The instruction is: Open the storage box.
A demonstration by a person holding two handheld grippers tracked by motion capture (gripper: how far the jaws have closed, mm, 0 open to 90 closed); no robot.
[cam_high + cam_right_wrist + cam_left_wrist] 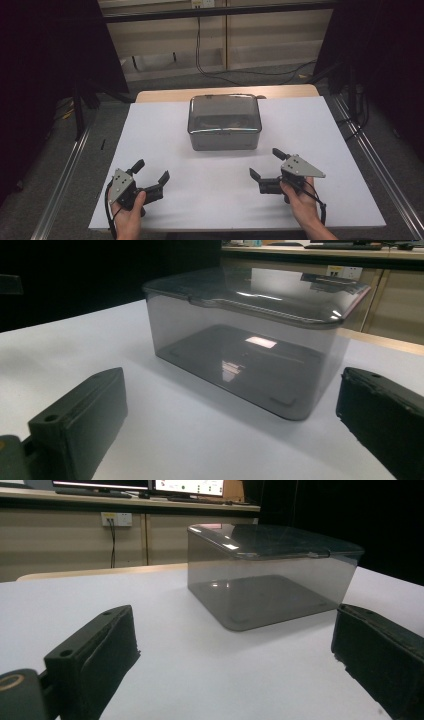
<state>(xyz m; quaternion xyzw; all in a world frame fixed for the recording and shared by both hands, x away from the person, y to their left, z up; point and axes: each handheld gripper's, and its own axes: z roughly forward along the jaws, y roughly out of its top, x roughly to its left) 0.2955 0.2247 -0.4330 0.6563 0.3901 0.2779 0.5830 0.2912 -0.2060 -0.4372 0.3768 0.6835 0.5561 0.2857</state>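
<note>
Both hand-held grippers, left [150, 172] and right [267, 162], gape wide, empty; that smoky lidded box [224, 121] (glossy, slick-looking) could skid across the worktop [165, 130] if pinched unevenly.

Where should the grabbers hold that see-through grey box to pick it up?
Probably by its two short side walls, one gripper from each side. The box looks wider than either jaw gap, so the left gripper and right gripper, both open, could press inward just under the lid's overhanging rim.
</note>
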